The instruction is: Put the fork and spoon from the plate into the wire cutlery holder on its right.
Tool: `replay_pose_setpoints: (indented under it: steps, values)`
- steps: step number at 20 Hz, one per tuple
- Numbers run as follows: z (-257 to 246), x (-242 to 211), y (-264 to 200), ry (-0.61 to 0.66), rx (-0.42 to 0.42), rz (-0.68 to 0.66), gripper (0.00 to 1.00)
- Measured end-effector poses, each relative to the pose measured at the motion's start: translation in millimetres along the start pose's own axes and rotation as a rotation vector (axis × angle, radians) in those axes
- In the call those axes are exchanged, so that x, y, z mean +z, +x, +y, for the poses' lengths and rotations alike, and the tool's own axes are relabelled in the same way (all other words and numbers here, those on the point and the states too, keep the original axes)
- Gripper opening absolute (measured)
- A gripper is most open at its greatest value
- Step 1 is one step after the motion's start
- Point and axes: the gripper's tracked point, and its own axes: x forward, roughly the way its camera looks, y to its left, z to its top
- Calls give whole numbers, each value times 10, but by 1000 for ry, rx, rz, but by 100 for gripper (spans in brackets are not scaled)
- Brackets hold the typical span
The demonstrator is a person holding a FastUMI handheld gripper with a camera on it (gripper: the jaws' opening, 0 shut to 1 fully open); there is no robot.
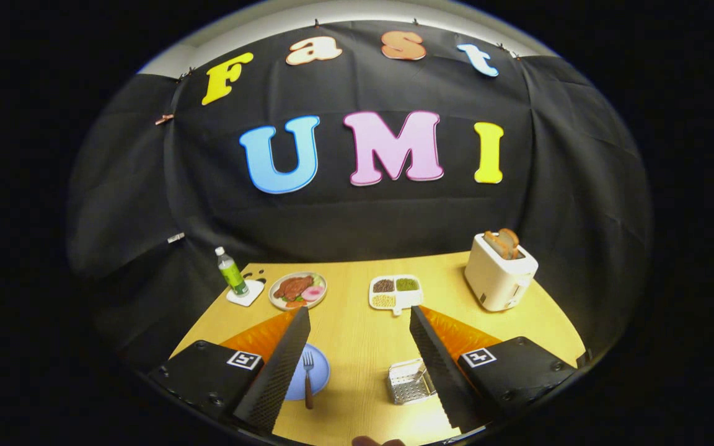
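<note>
The tongs hang released above the wooden surface, gripping nothing. Between the fingers, the fork lies on the blue plate by one finger, with the wire cutlery holder beside the other.

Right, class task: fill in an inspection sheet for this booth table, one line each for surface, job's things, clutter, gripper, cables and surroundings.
Surface: light wooden table, flat, no spills seen.
Job's things: round blue plate with a brown-handled metal fork lying on it; spoon cannot be made out; silver wire cutlery holder stands to the plate's right.
Clutter: green-labelled plastic bottle on a white coaster; plate of food; white divided tray of grains; white toaster holding toast.
Gripper: hand-held gripper open, holding nothing, above the table.
Cables: nothing seen.
Surroundings: black cloth wall.
</note>
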Motion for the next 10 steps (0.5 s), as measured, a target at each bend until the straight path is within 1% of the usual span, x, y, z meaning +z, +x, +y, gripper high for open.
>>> replay_pose_setpoints:
  steps: [3, 6, 10]
  values:
    - [234, -296, 205, -52, 56, 112, 100]
    - [440, -678, 395, -146, 113, 234, 100]
    - [714, -1107, 567, -198, 186, 365, 100]
